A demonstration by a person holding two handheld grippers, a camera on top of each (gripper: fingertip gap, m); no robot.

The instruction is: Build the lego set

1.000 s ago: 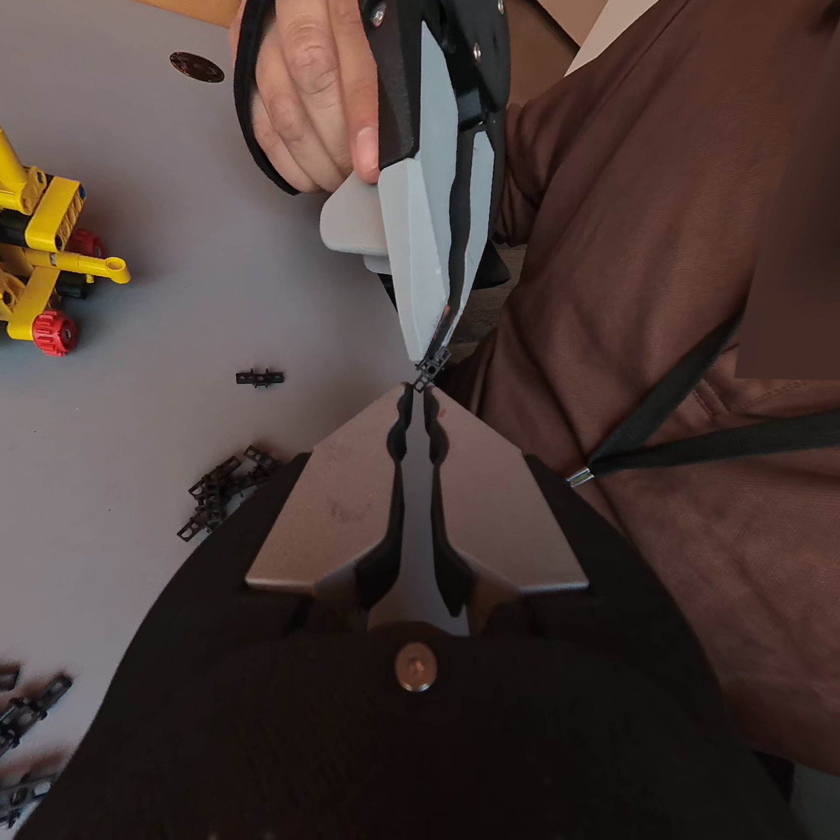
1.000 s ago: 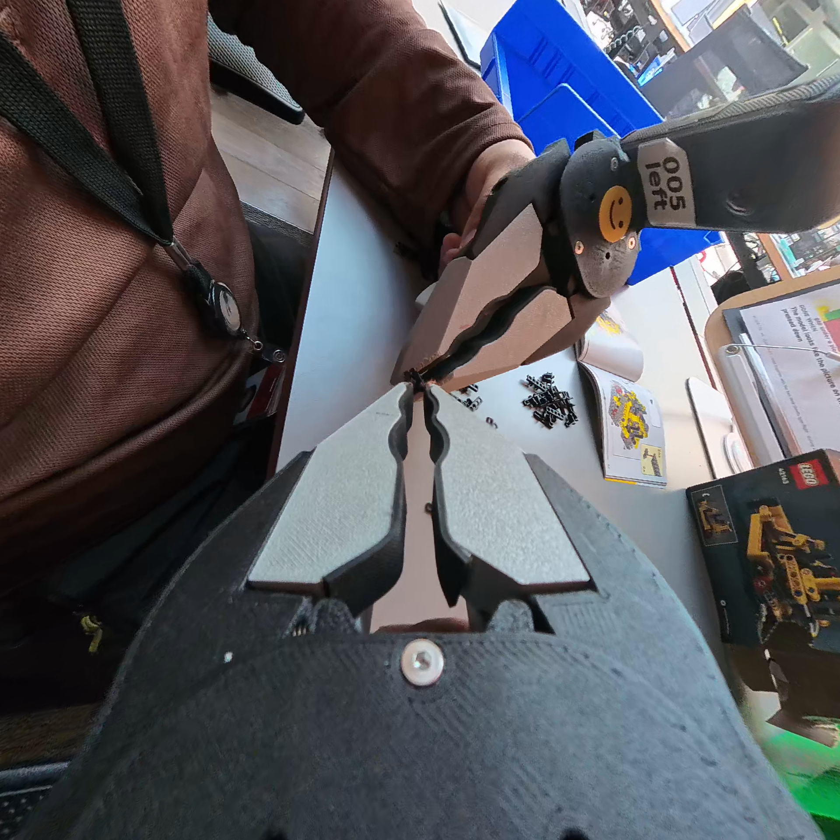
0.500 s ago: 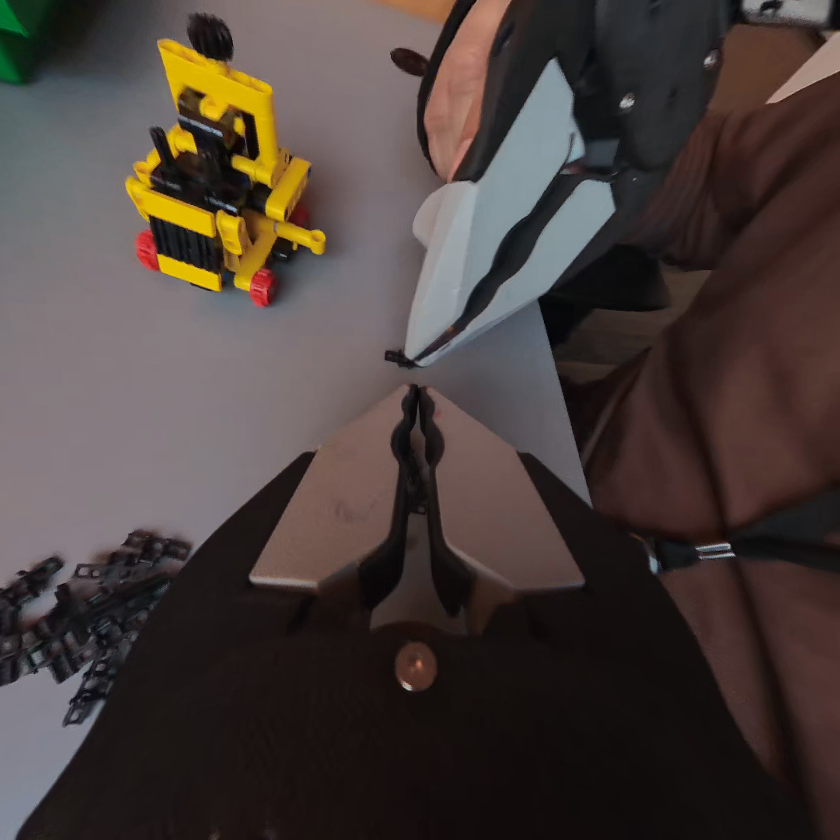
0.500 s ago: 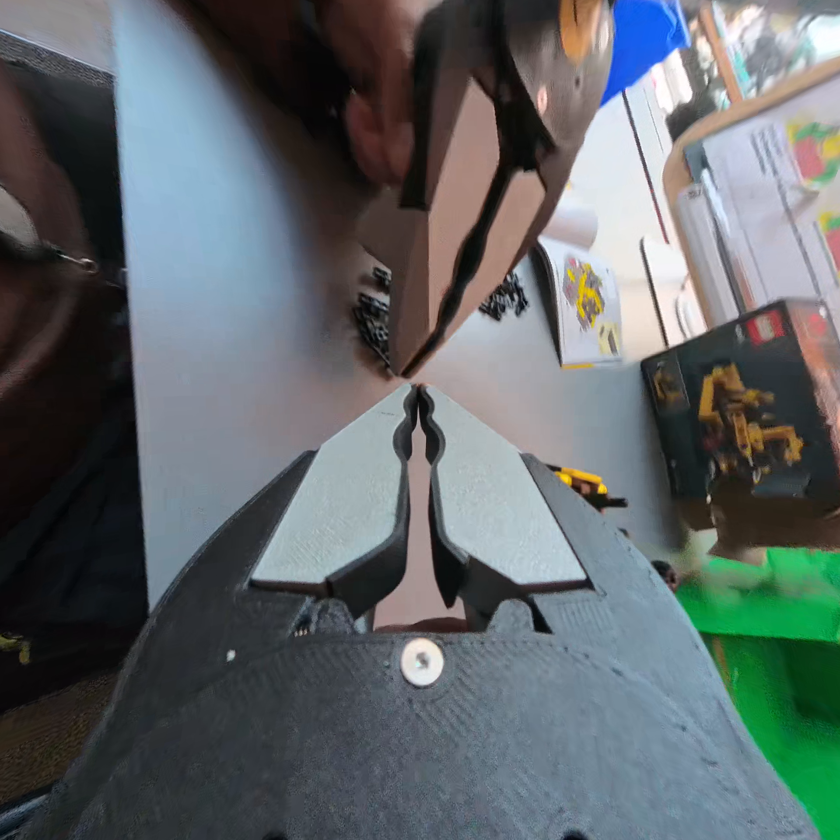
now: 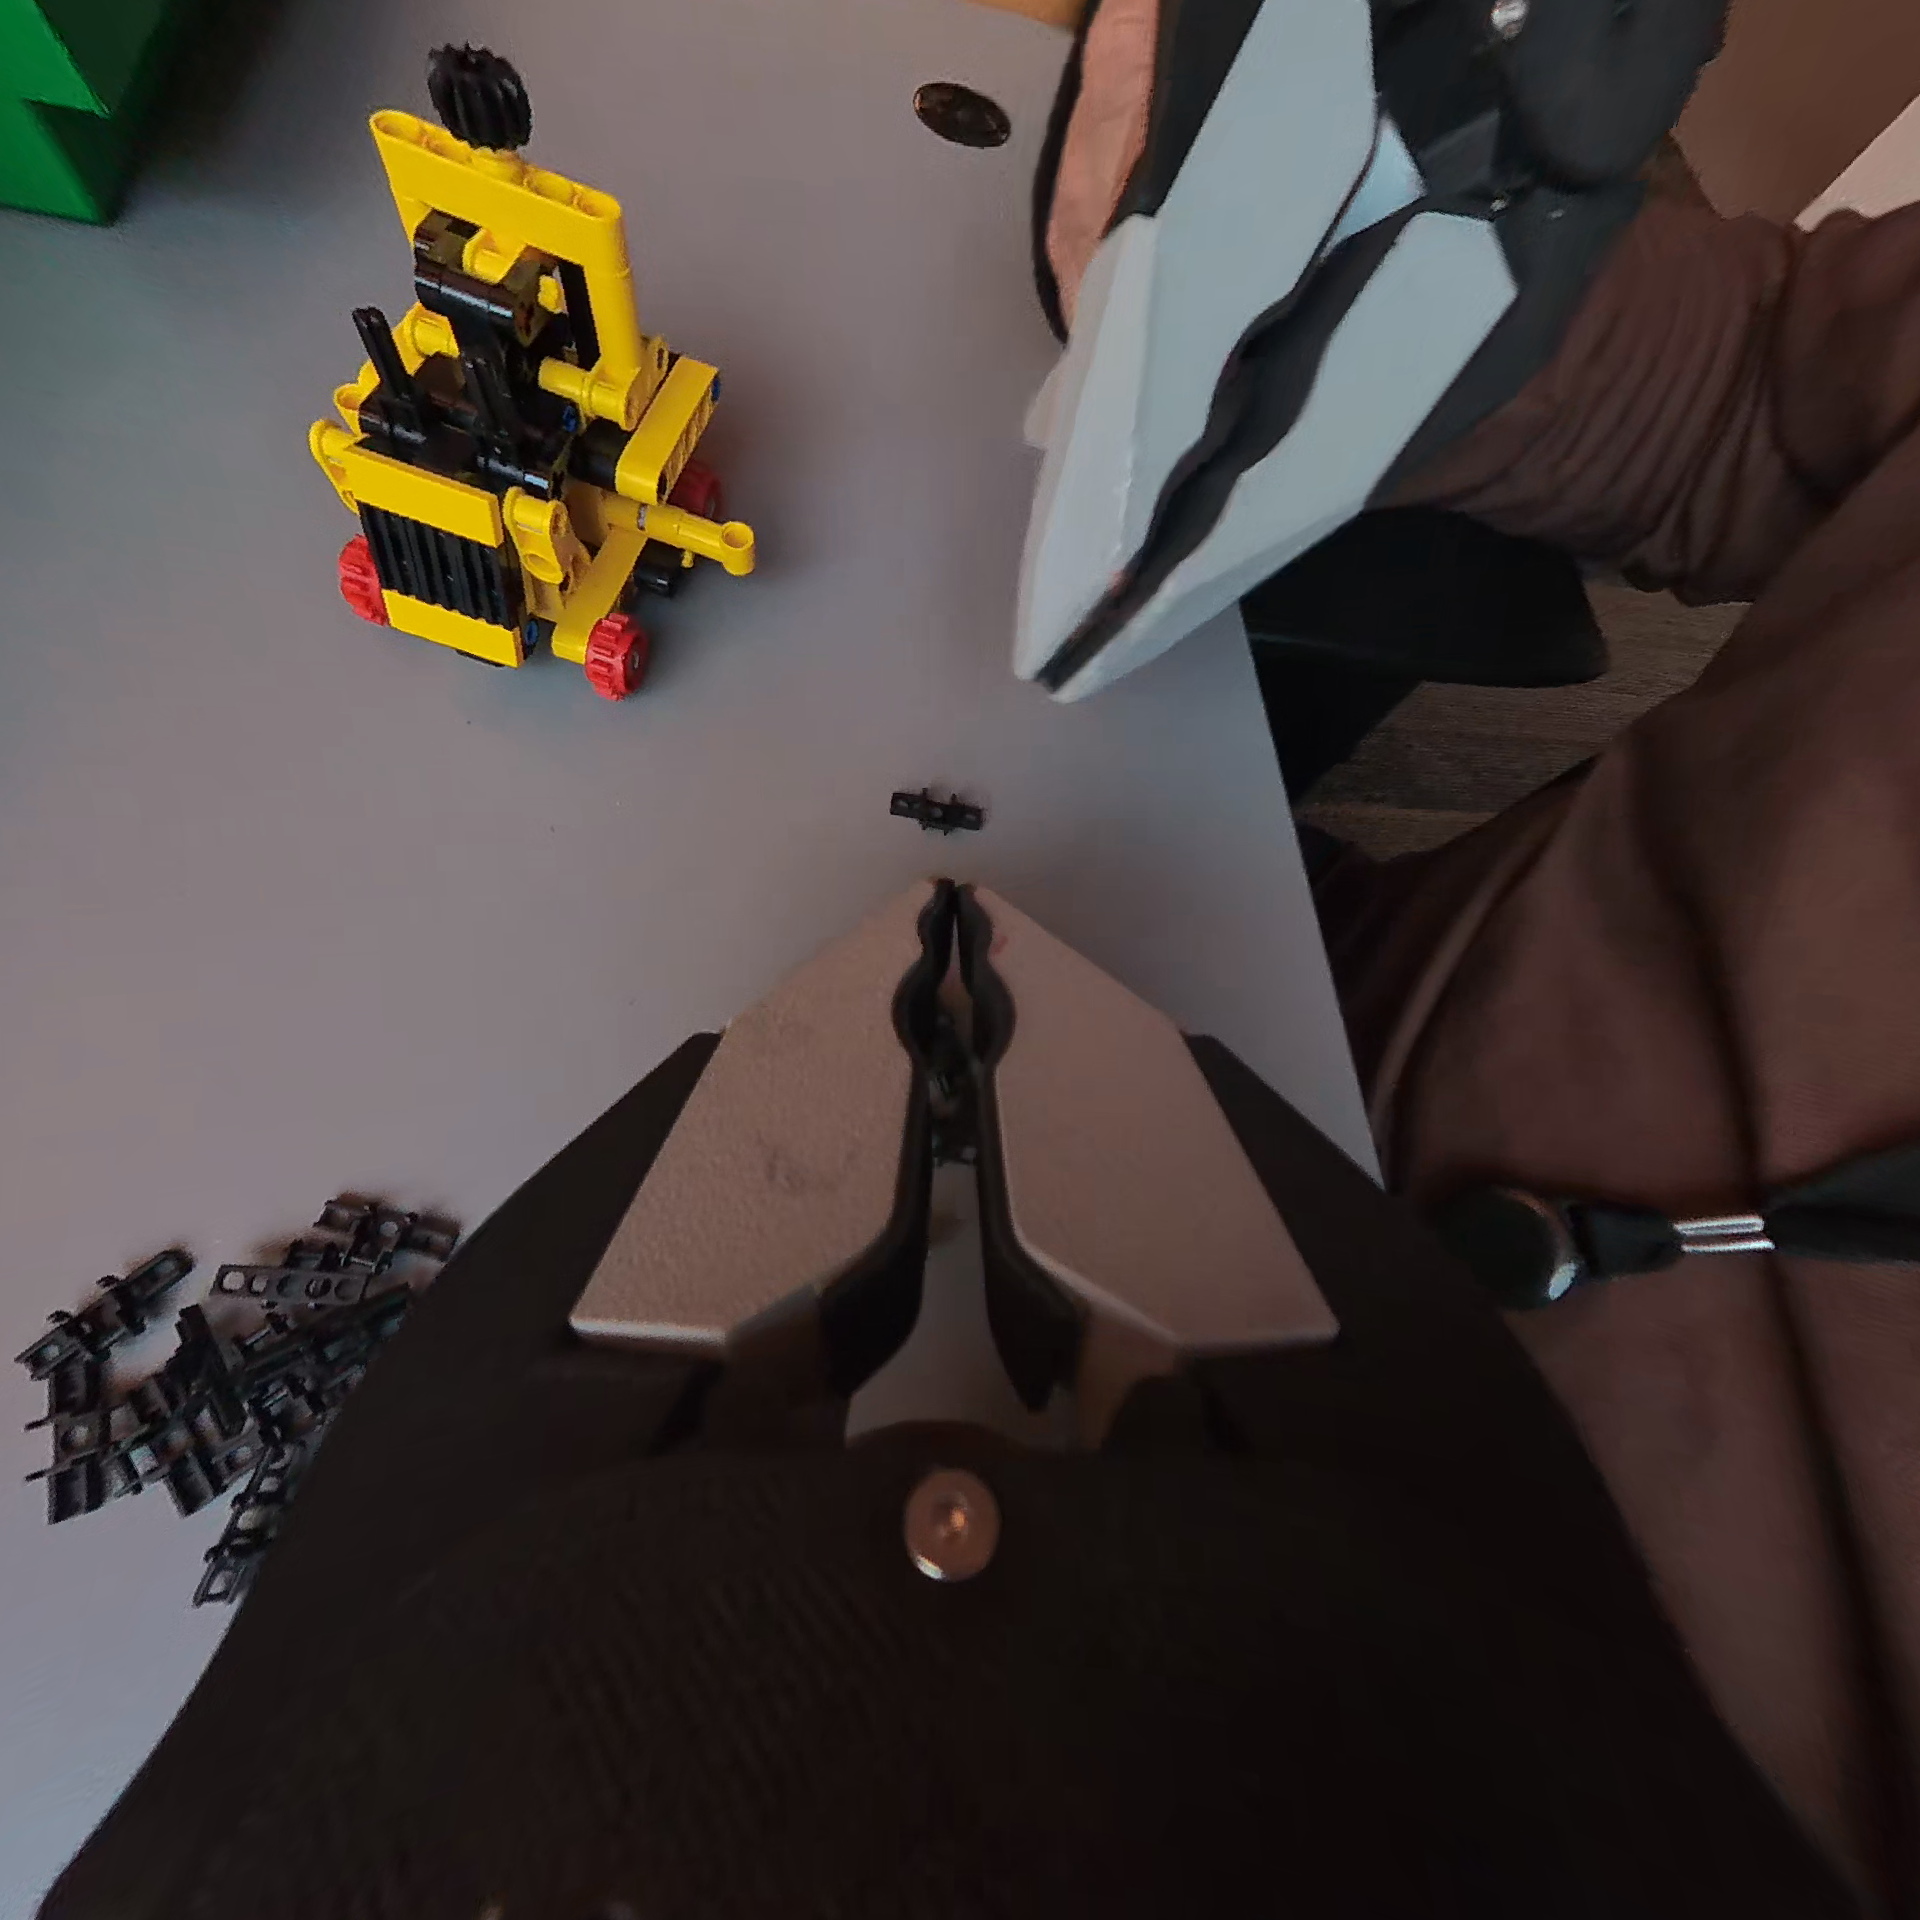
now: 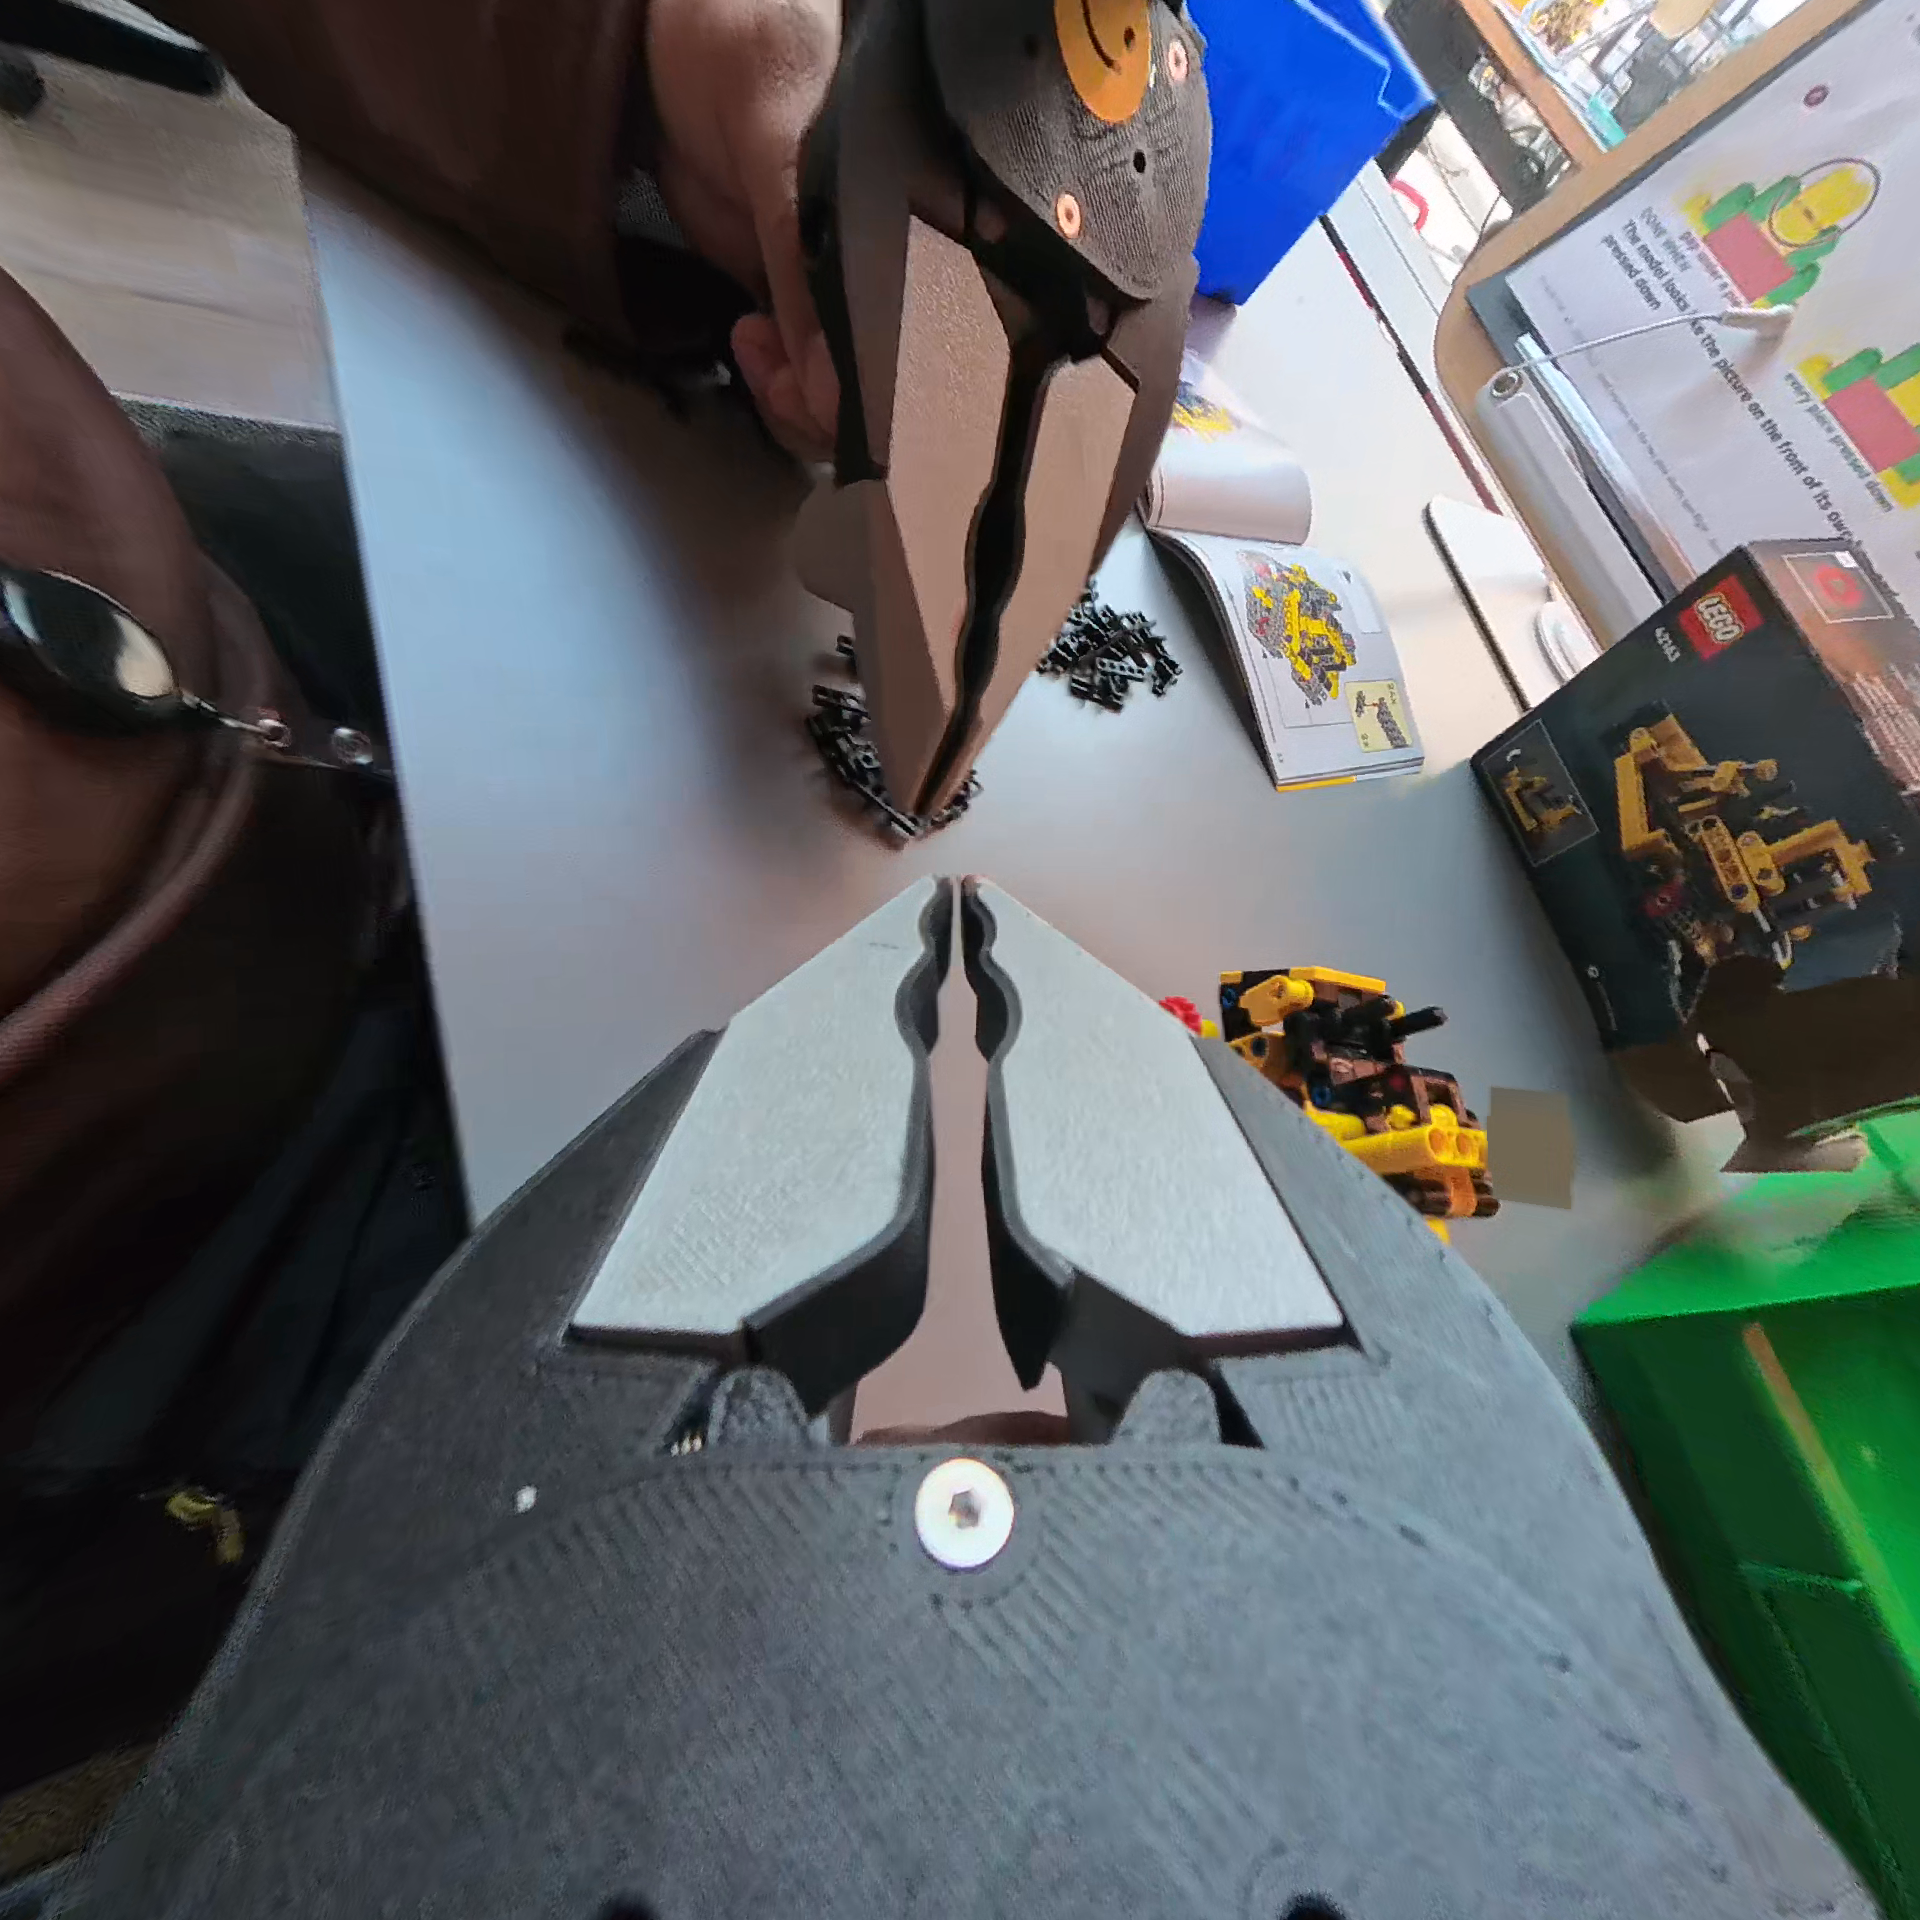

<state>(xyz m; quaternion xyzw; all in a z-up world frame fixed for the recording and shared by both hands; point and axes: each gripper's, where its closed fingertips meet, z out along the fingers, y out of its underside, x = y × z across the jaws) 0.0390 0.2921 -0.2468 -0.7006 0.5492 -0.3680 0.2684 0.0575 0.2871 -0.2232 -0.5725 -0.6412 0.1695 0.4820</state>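
The half-built yellow and black lego vehicle (image 5: 499, 457) with red wheels stands on the grey table; it also shows in the right wrist view (image 6: 1351, 1091). A single black track link (image 5: 935, 812) lies just ahead of my left gripper (image 5: 945, 888), which is shut. Dark link shapes show through its slit. A pile of black track links (image 5: 208, 1382) lies to its left, also visible in the right wrist view (image 6: 1112, 655). My right gripper (image 6: 956, 883) is shut with nothing at its tips, hovering above the single link (image 5: 1044, 681). The left gripper (image 6: 925, 816) points down beside the links.
An open instruction booklet (image 6: 1320, 665) and the set's dark box (image 6: 1714, 810) lie beyond the links. A green box (image 6: 1766, 1455) stands by the vehicle, a blue bin (image 6: 1288, 125) farther back. The table edge (image 5: 1299, 935) runs along my brown-clothed lap.
Both grippers swung from over my lap to over the table. The right gripper pinched a small black link a second ago; now its tips are bare and raised. The left gripper closed.
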